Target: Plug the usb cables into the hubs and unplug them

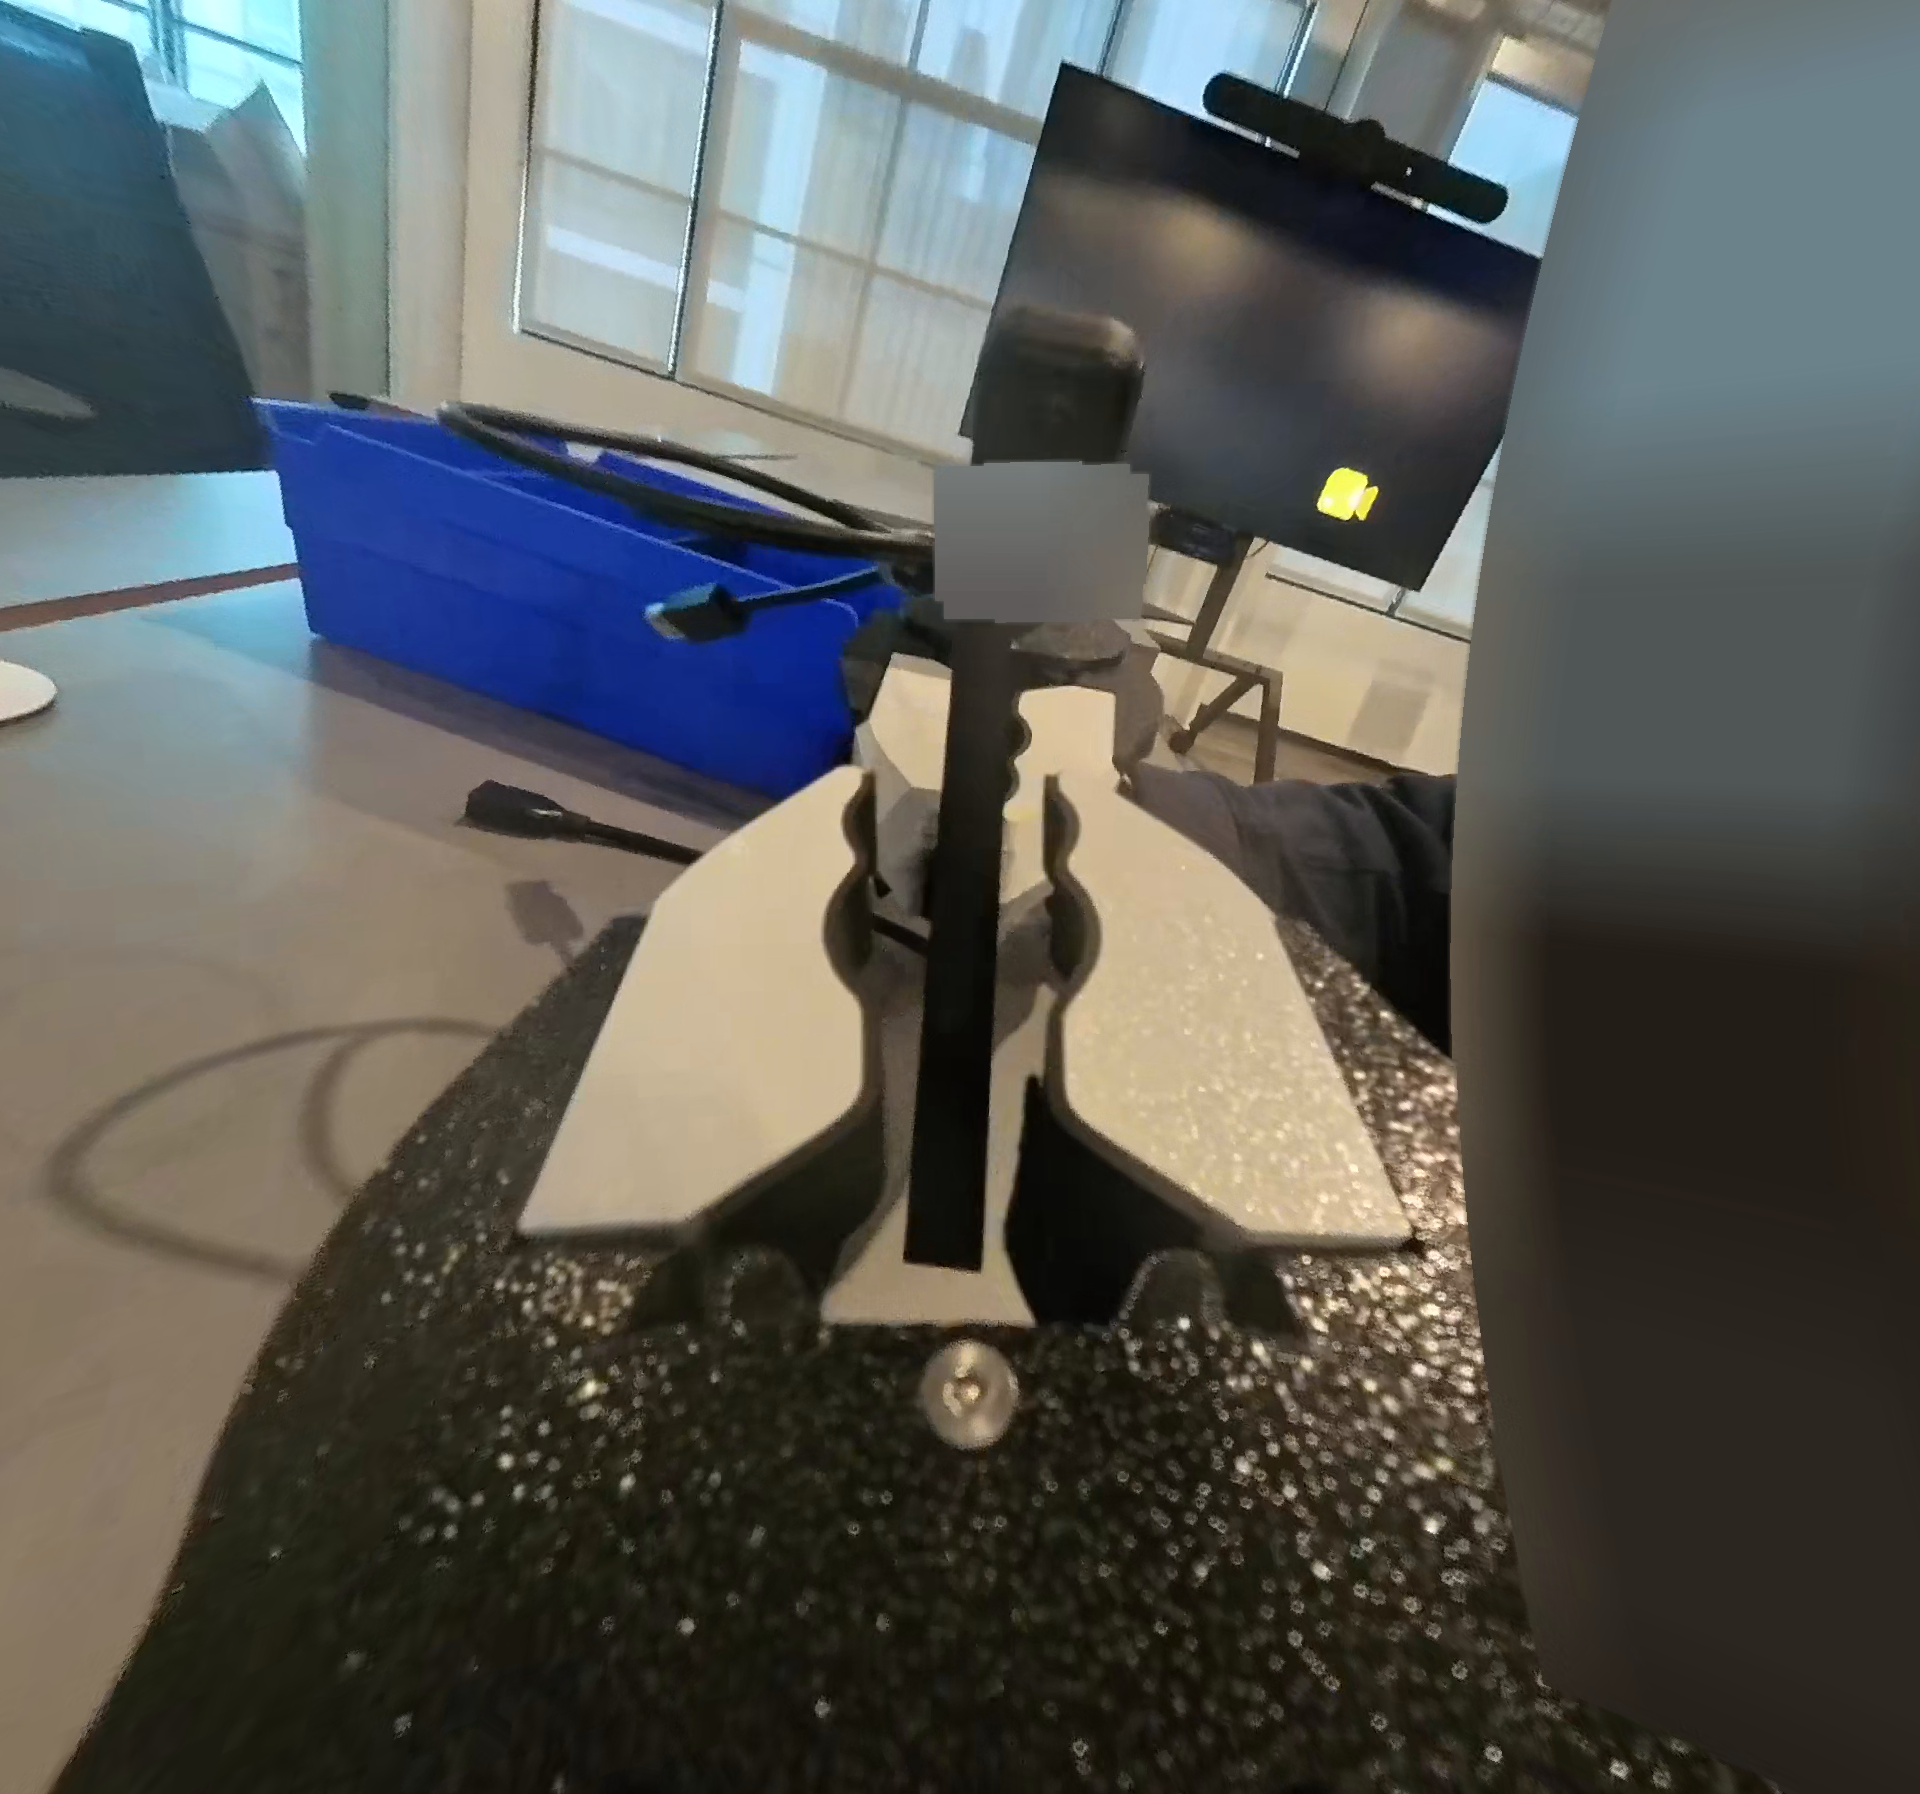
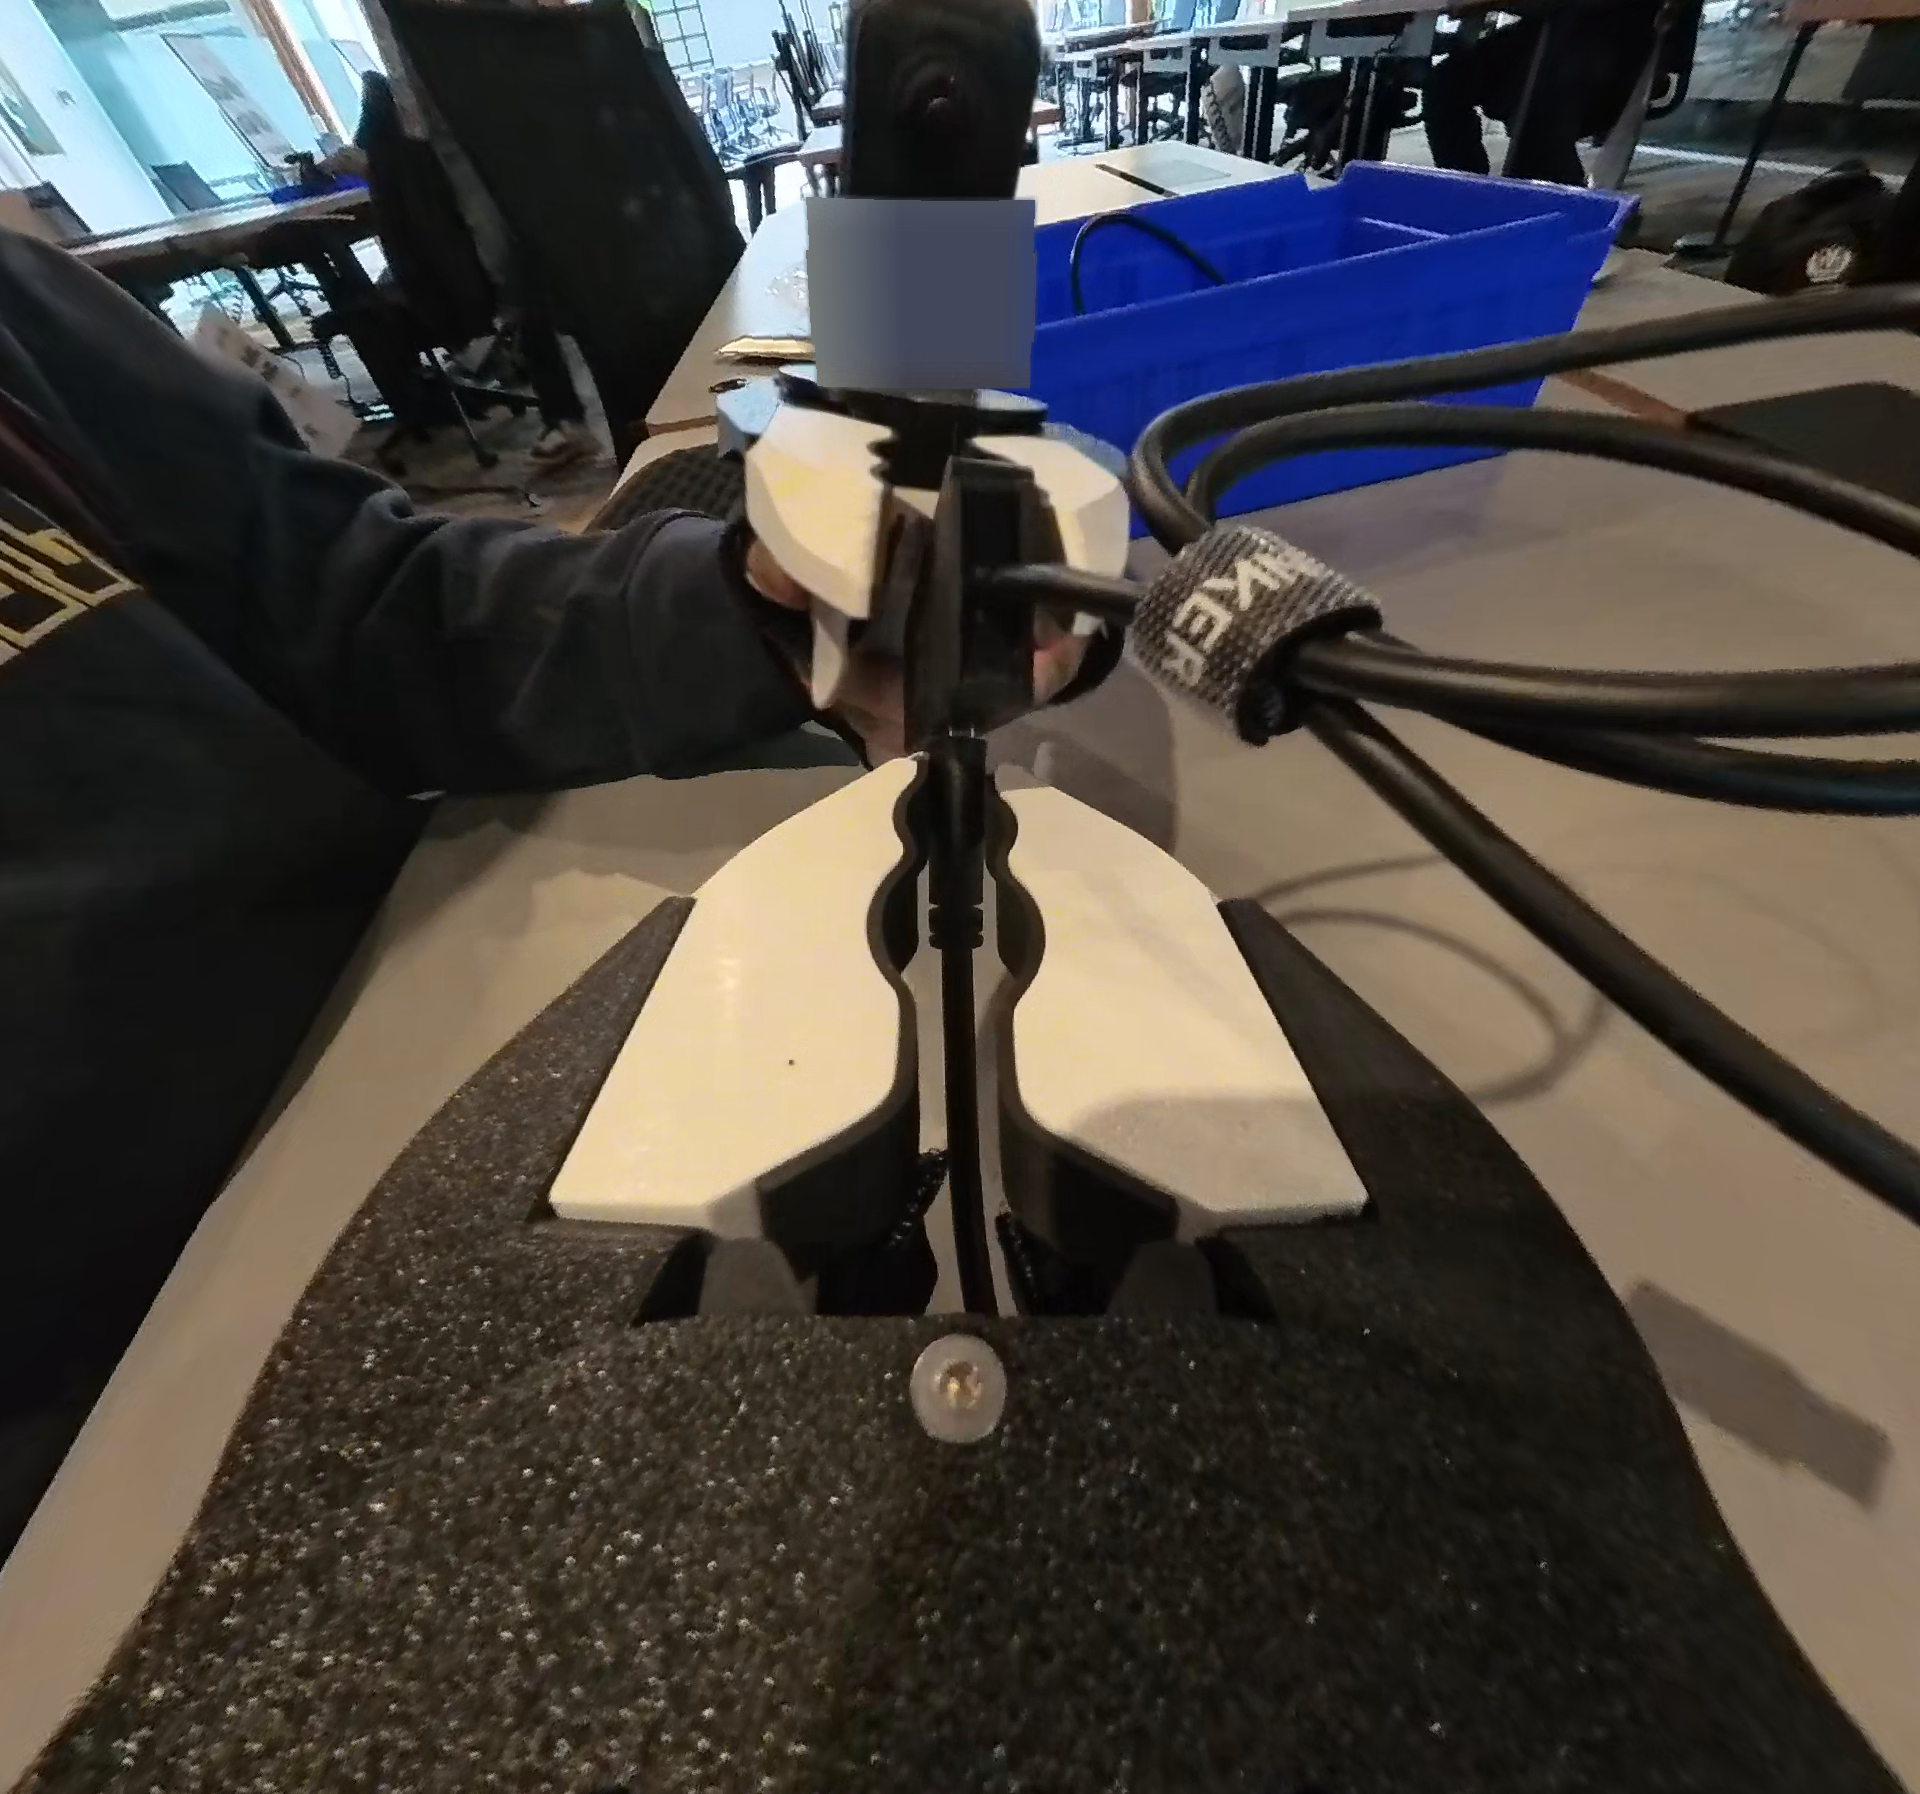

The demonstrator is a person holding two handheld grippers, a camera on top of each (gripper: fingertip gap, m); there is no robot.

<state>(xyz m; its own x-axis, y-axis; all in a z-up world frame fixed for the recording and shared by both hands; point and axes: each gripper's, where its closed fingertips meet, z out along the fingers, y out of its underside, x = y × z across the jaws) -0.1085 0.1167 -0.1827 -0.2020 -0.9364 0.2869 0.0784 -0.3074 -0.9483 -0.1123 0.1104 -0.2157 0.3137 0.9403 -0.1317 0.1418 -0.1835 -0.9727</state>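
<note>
Black and flat, the hub (image 1: 951, 996) was held edge-on between the white fingers of the left hand-held gripper (image 1: 951, 814), whose jaws were pressed against its two faces. In the right wrist view the same hub (image 2: 971, 601) was seen upright in the far hand-held gripper, above the desk (image 2: 1558, 913). A black usb cable (image 2: 961, 1038) was pinched near its plug by the right hand-held gripper (image 2: 958, 788), the jaws closed on the strain relief and the plug tip met the hub's near edge; whether it was seated could not be told. Another lead left the hub's side and joined a coil of black cable bound by a dark fabric strap (image 2: 1252, 627). A dark sleeve (image 2: 468, 643) reached to the left hand-held gripper from the left. A blue bin (image 1: 540, 601) stood farther back on the desk, with cables draped over its rim. A loose plug (image 1: 520, 806) lay on the desk before it. A dark monitor (image 1: 1247, 373) on a stand was noted by the windows.
</note>
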